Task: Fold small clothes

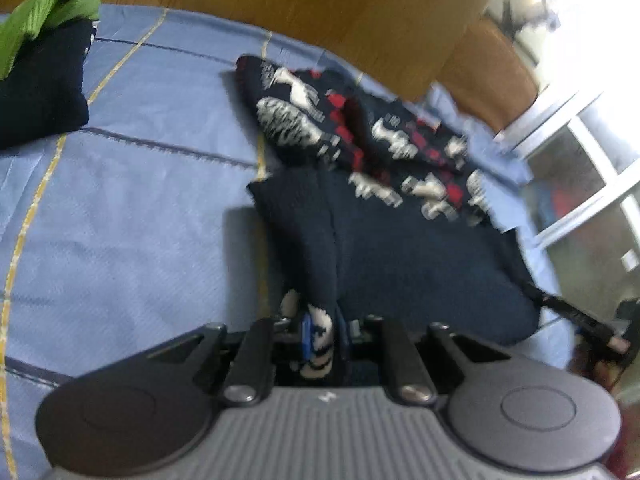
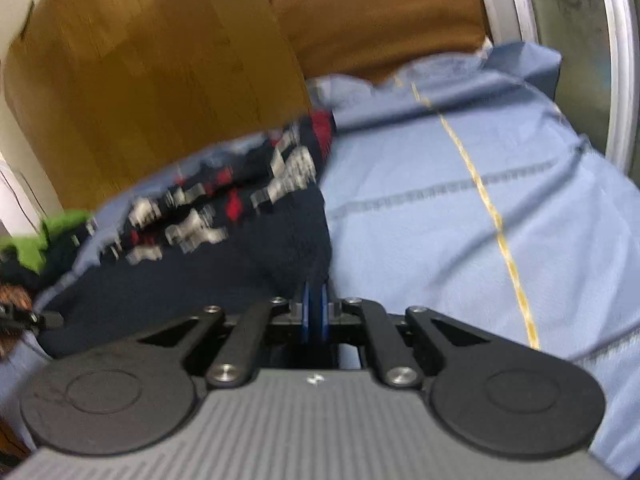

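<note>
A small navy knit sweater with a white and red pattern lies on the blue bedspread. My left gripper is shut on the sweater's near left edge, with white patterned fabric pinched between the fingers. In the right wrist view my right gripper is shut on the sweater's near right corner, blue pads pressed together on navy fabric. The patterned upper part lies crumpled toward the headboard. The right gripper also shows at the right edge of the left wrist view.
A folded dark garment with a green one on top lies at the far left of the bed. A wooden headboard and a brown pillow stand behind. A window is at the right.
</note>
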A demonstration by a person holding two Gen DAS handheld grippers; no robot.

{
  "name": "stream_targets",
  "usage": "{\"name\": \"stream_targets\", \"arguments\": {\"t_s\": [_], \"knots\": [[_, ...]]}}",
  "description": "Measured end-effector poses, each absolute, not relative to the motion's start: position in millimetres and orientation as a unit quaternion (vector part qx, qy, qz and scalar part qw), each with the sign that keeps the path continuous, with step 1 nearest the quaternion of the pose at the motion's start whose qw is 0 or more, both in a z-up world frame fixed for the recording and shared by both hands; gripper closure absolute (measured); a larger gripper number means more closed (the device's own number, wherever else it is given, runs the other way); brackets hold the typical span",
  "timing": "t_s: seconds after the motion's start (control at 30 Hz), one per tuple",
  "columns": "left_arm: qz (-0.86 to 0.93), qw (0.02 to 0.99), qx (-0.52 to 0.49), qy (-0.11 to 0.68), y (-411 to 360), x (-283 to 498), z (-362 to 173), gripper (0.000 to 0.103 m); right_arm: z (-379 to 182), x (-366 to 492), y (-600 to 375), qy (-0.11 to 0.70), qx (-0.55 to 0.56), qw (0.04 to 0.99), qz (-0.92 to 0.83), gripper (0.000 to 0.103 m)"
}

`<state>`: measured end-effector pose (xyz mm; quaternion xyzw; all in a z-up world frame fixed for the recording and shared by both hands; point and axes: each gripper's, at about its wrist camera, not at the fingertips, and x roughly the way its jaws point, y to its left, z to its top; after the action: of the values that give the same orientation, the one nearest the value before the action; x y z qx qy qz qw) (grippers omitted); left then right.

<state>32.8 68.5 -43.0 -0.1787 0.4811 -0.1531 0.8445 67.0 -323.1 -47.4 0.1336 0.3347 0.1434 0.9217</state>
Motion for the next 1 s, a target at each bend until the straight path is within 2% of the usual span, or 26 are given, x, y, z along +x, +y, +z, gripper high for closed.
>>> {"name": "stream_targets", "arguments": {"t_s": [0.07, 0.13, 0.17, 0.2, 0.23, 0.27, 0.37, 0.47, 0.6, 0.83, 0.97, 1.0], "knots": [[-0.15, 0.851, -0.17, 0.474, 65.5, 35.4, -45.8, 0.086, -56.6, 70.1, -323.6, 0.324, 0.138, 0.925, 0.142, 0.091], [-0.151, 0.852, -0.157, 0.475, 63.9, 33.0, -41.0, 0.081, -51.5, 73.4, -326.0, 0.328, 0.143, 0.923, 0.142, 0.08], [-0.153, 0.856, -0.148, 0.472, 65.1, 30.0, -37.0, 0.07, -46.5, 72.8, -330.6, 0.321, 0.148, 0.924, 0.144, 0.076], [-0.151, 0.862, -0.136, 0.465, 68.9, 26.1, -31.6, 0.056, -39.9, 70.8, -335.7, 0.307, 0.151, 0.929, 0.142, 0.067], [-0.139, 0.872, -0.124, 0.453, 73.6, 24.4, -25.3, 0.051, -32.9, 70.9, -339.7, 0.292, 0.148, 0.935, 0.137, 0.062], [-0.126, 0.881, -0.113, 0.441, 78.6, 25.5, -18.6, 0.047, -25.1, 71.6, -344.4, 0.28, 0.144, 0.94, 0.132, 0.062], [-0.094, 0.899, -0.101, 0.416, 95.3, 48.5, 3.2, 0.046, -3.6, 89.8, -349.1, 0.27, 0.136, 0.944, 0.132, 0.062], [-0.089, 0.911, -0.09, 0.393, 98.0, 93.9, 19.8, 0.037, 16.2, 125.1, -330.5, 0.256, 0.111, 0.944, 0.174, 0.062], [-0.096, 0.911, -0.062, 0.397, 73.5, 174.6, 25.1, 0.036, 30.3, 195.3, -280.6, 0.266, 0.061, 0.936, 0.222, 0.062], [-0.115, 0.899, -0.013, 0.423, 8.7, 296.7, -12.1, 0.036, 8.2, 333.5, -218.7, 0.331, 0.033, 0.91, 0.246, 0.06], [-0.137, 0.882, -0.014, 0.451, -7.3, 330.3, -43.7, 0.023, -19.5, 382.2, -205.7, 0.393, 0.038, 0.882, 0.256, 0.059], [-0.137, 0.879, -0.012, 0.457, -10.5, 334.4, -51.3, 0.026, -25.1, 386.8, -202.7, 0.404, 0.041, 0.876, 0.261, 0.058]]}}
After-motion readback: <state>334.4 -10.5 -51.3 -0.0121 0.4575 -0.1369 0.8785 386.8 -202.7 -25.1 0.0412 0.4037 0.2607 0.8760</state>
